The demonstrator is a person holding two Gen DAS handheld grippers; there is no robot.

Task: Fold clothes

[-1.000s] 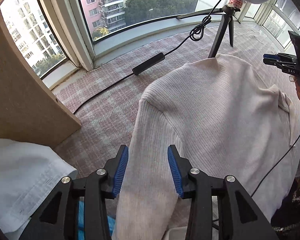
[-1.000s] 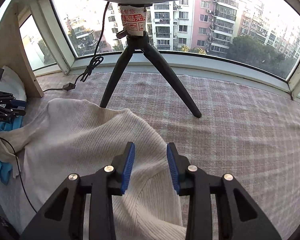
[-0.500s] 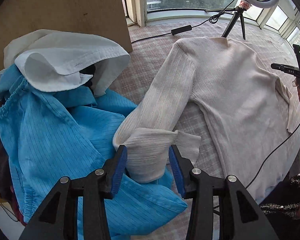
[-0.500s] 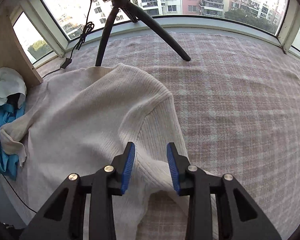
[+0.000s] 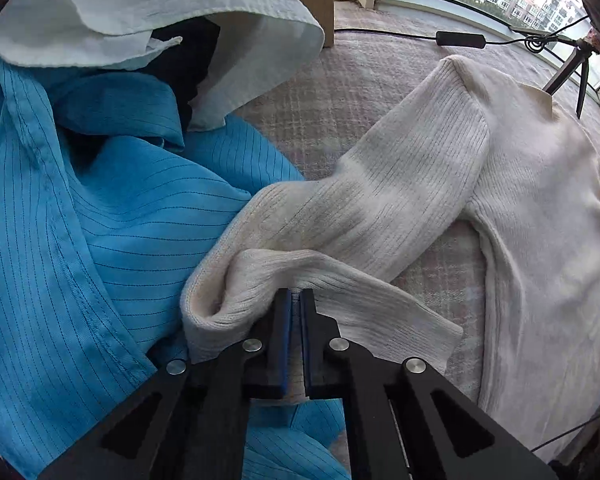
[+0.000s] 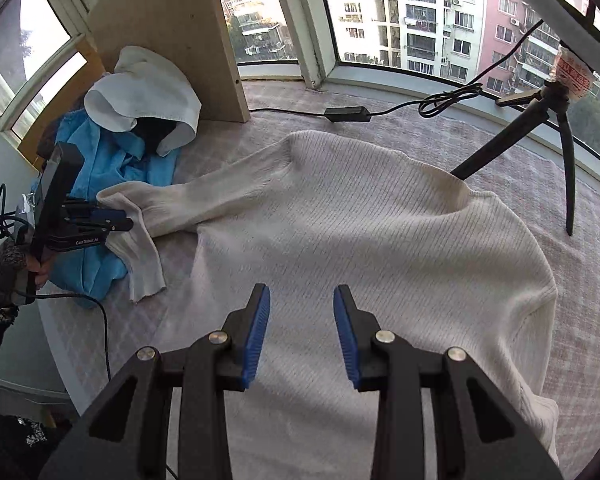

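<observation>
A cream ribbed sweater [image 6: 360, 232] lies spread on the checked surface, collar toward the tripod. Its left sleeve [image 5: 380, 200] runs out over a blue garment and doubles back at the cuff. My left gripper [image 5: 295, 300] is shut on the folded cuff end of that sleeve; the right wrist view also shows this gripper [image 6: 124, 218] pinching the sleeve. My right gripper [image 6: 302, 308] hangs open over the sweater's body, nothing between its fingers. The sweater's right sleeve hangs off the near right edge.
A blue striped garment [image 5: 80, 240] and a white one [image 5: 180, 12] are piled beside a wooden panel [image 6: 168, 28]. A black tripod [image 6: 540, 128] and a cable with an inline switch [image 6: 348, 114] lie behind the sweater. Windows curve round the far side.
My left gripper has closed on the sleeve cuff, which it only straddled half a second ago. The right gripper has swung left from the right sleeve to over the sweater's body, still open.
</observation>
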